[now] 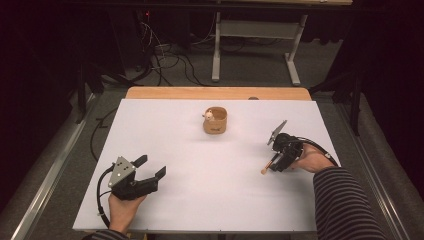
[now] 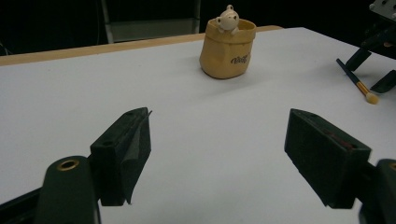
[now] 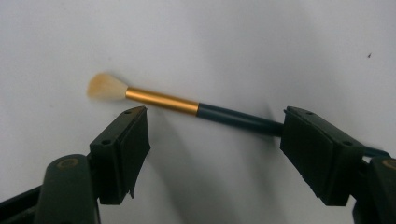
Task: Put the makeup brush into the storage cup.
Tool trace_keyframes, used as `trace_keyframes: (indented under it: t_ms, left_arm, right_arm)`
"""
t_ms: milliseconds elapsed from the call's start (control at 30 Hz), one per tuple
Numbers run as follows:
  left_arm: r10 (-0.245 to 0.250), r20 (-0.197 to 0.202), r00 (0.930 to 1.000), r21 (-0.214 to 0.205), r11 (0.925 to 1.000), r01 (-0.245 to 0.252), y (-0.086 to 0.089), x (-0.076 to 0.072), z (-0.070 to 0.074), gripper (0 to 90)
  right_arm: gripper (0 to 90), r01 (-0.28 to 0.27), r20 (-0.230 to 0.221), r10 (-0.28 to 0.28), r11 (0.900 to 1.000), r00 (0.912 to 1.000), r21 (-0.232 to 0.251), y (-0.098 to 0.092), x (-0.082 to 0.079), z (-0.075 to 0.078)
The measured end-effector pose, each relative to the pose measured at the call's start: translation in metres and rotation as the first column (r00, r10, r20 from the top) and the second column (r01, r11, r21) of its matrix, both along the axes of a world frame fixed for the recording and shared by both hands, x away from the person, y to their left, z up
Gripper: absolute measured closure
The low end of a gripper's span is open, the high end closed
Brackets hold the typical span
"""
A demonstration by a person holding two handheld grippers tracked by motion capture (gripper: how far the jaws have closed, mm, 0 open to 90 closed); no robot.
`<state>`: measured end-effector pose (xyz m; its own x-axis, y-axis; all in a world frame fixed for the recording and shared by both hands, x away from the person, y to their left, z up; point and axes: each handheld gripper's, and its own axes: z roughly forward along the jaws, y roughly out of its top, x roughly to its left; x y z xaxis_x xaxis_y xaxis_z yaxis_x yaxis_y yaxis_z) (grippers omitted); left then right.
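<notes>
Both tongs, left (image 1: 153, 167) and right (image 3: 212, 133), gape released; one brush (image 3: 187, 106), one pot (image 1: 215, 120).

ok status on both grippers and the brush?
Left gripper open, idle, nothing between jaws. Right gripper open, jaws either side of the brush lying on the table. Pouch far off, nothing in the way.
</notes>
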<state>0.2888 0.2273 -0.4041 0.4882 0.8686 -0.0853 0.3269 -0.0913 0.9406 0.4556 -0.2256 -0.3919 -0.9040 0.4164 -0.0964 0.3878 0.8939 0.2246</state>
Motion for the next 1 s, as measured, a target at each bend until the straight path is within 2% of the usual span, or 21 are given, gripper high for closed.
trace_keyframes:
  t_ms: [367,533,700,767,900,1000]
  left_arm:
    - [0.000,-0.001,1.0000,0.001,1.0000,0.000,0.0002,0.0001,-0.0001,23.6]
    - [0.001,0.001,1.0000,-0.003,1.0000,-0.001,0.0002,-0.0001,0.0001,23.7]
    - [0.000,-0.001,1.0000,0.000,1.0000,0.000,0.0000,0.0002,-0.0001,23.7]
    - [0.000,-0.001,1.0000,0.000,1.0000,0.000,0.0000,0.0002,-0.0001,23.7]
    - [-0.001,-0.001,1.0000,0.000,1.0000,0.001,0.0001,0.0002,-0.0001,23.7]
    - [-0.002,-0.001,1.0000,-0.001,1.0000,0.002,-0.0003,0.0003,-0.0002,23.7]
  right_arm:
    - [26.6,-0.008,0.009,0.008,1.0000,0.9999,0.003,0.0023,0.0010,0.0005]
    - [26.6,-0.014,0.007,0.014,0.9998,0.9999,-0.012,0.0023,0.0010,-0.0004]
    - [26.7,-0.022,0.031,0.022,0.9997,0.9993,0.011,0.0031,0.0012,0.0034]
    - [26.7,-0.019,0.032,0.019,0.9998,0.9993,0.011,0.0034,0.0013,0.0037]
    - [26.6,-0.018,0.032,0.016,0.9983,0.9994,0.056,0.0036,0.0052,0.0045]
    - [26.6,-0.019,0.029,0.017,0.9978,0.9994,0.064,0.0037,0.0074,0.0047]
